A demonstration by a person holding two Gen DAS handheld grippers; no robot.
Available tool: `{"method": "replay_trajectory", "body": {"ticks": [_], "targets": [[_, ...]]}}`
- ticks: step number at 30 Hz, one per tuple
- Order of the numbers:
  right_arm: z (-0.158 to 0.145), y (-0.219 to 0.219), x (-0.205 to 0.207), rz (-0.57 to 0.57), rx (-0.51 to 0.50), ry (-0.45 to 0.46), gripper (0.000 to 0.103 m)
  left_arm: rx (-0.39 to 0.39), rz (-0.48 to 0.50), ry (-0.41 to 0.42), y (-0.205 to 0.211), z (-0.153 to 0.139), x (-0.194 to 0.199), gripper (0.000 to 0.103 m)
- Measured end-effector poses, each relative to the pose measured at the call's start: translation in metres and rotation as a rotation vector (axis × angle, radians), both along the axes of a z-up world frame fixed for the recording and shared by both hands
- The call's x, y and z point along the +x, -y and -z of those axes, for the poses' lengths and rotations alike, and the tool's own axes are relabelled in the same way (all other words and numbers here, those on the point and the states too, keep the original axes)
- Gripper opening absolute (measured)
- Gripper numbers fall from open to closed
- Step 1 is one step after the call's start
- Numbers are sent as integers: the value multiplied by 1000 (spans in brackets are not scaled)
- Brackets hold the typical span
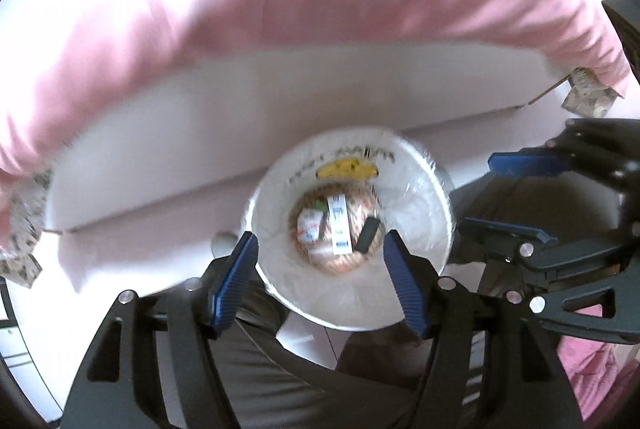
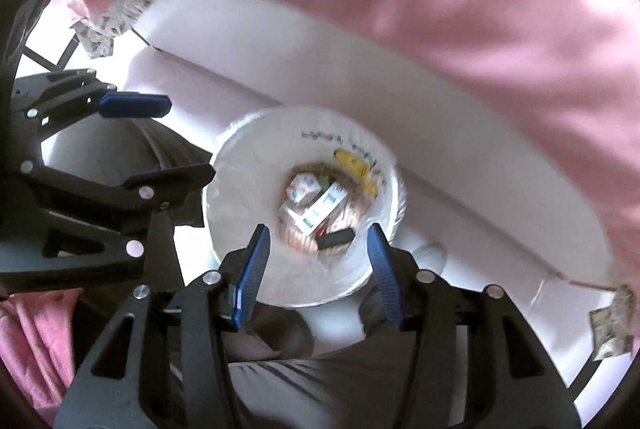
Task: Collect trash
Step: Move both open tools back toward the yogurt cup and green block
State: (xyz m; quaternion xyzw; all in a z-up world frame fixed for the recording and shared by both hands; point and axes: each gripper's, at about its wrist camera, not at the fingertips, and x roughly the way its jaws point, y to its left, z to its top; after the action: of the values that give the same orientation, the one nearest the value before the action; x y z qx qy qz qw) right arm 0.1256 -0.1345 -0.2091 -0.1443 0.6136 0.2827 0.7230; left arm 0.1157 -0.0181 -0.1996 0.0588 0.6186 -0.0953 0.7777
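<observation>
A pink sheet (image 1: 280, 1) fills twelve o'clock. At the centre, below both my grippers, stands the white bin (image 1: 348, 225), holding boxes (image 1: 339, 225), a black piece (image 1: 369, 235) and what may be a banana peel (image 1: 347, 169); the view is blurred. My left gripper (image 1: 320, 271) and right gripper (image 2: 316, 271) gape wide, holding nothing.

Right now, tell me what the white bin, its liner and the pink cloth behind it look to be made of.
White bin: looks like smooth rigid plastic, with an even matte wall; blur leaves it uncertain.
Liner: thin clear plastic film, judging by crinkled glossy highlights at the rim.
Pink cloth: soft woven fabric, matte, hanging in folds.
Both claws are open above the bin.
</observation>
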Motion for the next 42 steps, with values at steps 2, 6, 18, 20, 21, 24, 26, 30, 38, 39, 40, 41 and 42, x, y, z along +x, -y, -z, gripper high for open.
{"method": "replay_trajectory", "body": {"ticks": [2, 6, 18, 20, 21, 24, 26, 30, 38, 39, 40, 41, 42], "targets": [[-20, 3, 0, 1, 13, 41, 52, 1, 5, 45, 1, -16, 0, 70], [-57, 10, 0, 20, 27, 121, 56, 0, 9, 120, 3, -48, 1, 74], [-149, 43, 18, 90, 98, 327, 72, 41, -14, 335, -2, -125, 22, 91], [-162, 48, 24, 108, 108, 361, 75, 43, -22, 354, -5, -137, 28, 92], [-169, 51, 28, 121, 112, 381, 75, 43, -27, 363, -6, -140, 31, 92], [-183, 56, 40, 151, 130, 410, 76, 43, -39, 386, -9, -152, 41, 92], [-191, 61, 51, 170, 144, 418, 77, 42, -47, 399, -11, -161, 51, 93], [-201, 63, 69, 195, 154, 436, 77, 40, -52, 413, -13, -170, 69, 93], [-221, 66, 113, 201, 158, 472, 77, 44, -59, 432, -19, -183, 113, 94], [-223, 66, 120, 197, 157, 472, 77, 44, -60, 431, -20, -184, 118, 94], [-225, 65, 125, 195, 155, 476, 77, 45, -60, 433, -21, -185, 126, 94], [-227, 65, 132, 196, 154, 484, 77, 46, -57, 433, -21, -185, 131, 94], [-229, 65, 138, 196, 155, 487, 77, 49, -53, 434, -21, -186, 138, 94]]}}
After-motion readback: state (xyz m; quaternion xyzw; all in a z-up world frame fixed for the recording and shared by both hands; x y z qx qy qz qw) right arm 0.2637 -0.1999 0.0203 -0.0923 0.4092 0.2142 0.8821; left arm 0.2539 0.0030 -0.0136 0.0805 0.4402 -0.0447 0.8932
